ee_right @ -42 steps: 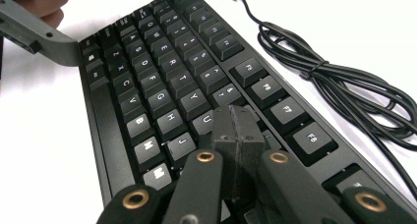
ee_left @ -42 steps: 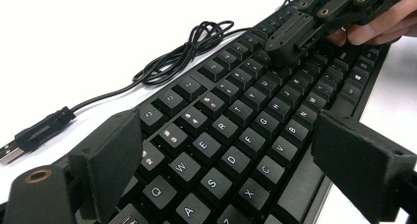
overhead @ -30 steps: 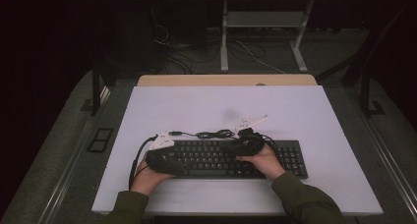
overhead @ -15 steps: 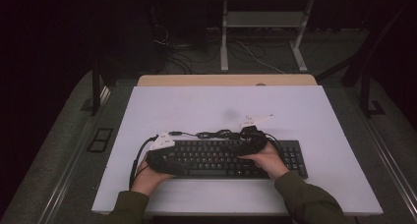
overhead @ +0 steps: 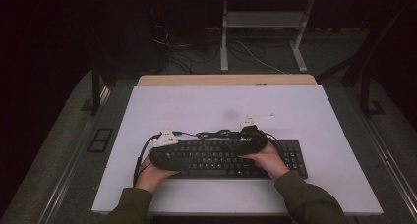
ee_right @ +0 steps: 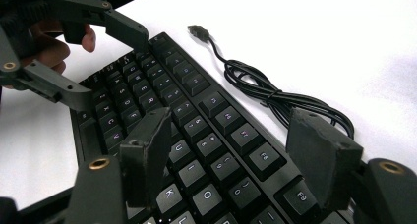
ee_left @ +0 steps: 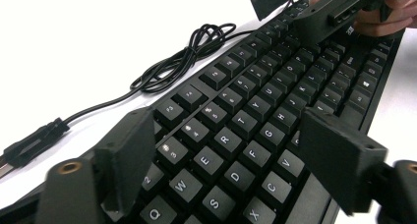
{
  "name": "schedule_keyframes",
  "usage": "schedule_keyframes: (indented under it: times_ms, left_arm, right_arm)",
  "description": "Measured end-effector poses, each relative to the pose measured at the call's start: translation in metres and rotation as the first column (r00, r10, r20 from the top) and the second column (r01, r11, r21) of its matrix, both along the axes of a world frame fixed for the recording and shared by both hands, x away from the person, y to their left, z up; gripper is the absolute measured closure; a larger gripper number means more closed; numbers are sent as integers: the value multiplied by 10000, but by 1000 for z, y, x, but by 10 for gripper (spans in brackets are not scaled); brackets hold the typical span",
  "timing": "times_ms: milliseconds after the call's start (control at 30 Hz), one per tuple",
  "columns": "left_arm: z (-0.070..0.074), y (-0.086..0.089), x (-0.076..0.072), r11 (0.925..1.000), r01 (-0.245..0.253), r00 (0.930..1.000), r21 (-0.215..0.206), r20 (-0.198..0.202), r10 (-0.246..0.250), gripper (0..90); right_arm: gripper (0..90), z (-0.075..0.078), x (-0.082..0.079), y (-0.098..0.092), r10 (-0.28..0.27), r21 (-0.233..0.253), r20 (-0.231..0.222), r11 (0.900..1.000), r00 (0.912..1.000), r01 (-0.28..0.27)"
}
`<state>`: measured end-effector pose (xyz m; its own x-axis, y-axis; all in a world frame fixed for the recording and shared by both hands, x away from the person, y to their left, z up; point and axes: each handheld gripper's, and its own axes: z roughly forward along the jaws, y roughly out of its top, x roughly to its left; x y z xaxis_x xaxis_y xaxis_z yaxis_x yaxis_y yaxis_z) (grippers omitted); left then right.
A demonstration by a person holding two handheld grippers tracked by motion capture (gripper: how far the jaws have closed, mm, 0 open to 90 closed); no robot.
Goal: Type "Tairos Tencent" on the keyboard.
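Observation:
A black keyboard [overhead: 231,157] lies on the white table [overhead: 196,106] near its front edge. My left gripper [overhead: 169,157] is over the keyboard's left end. It stands open [ee_left: 231,155], with its jaws on either side of the letter keys [ee_left: 255,101]. My right gripper [overhead: 251,144] hovers over the middle-right keys and is open [ee_right: 231,155] above the number and function rows [ee_right: 172,101]. Neither holds anything. The keyboard's black cable [overhead: 216,134] lies coiled just behind it, with its USB plug [ee_right: 198,32] loose on the table.
A wooden desk edge [overhead: 226,80] borders the table's far side. Beyond it, metal frame legs [overhead: 224,42] and floor cables sit in the dark. The person's green sleeves [overhead: 305,199] come in at the front edge. Bare white table spreads behind and to the right of the keyboard.
The right gripper has wobbled slightly over the keyboard. The left hand and the keyboard have stayed where they were.

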<state>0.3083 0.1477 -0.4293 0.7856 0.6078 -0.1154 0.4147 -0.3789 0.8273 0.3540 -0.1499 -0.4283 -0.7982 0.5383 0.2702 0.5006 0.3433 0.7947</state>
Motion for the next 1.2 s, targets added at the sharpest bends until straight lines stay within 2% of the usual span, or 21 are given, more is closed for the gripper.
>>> schedule_keyframes:
  times_ms: [267,433,633,767,1200]
  left_arm:
    - [-1,-2,7,9999,29,10000,-109,-77,-29,427]
    - [0,-4,10,9999,61,9999,-161,-96,-63,581]
    - [-2,-7,13,9997,222,9991,-57,-374,-224,773]
    - [-2,-10,14,9994,325,9983,103,-496,-320,870]
    - [-7,-18,15,9974,489,9964,524,-718,-451,886]
  right_arm:
    - [332,0,0,-1,-60,-23,24,10000,10000,60]
    - [332,0,0,0,-25,-18,21,10000,10000,25]
    - [332,0,0,1,-36,-41,18,10000,10000,36]
    - [332,0,0,1,-46,-45,27,10000,10000,46]
    - [332,0,0,1,-67,-39,61,10000,10000,67]
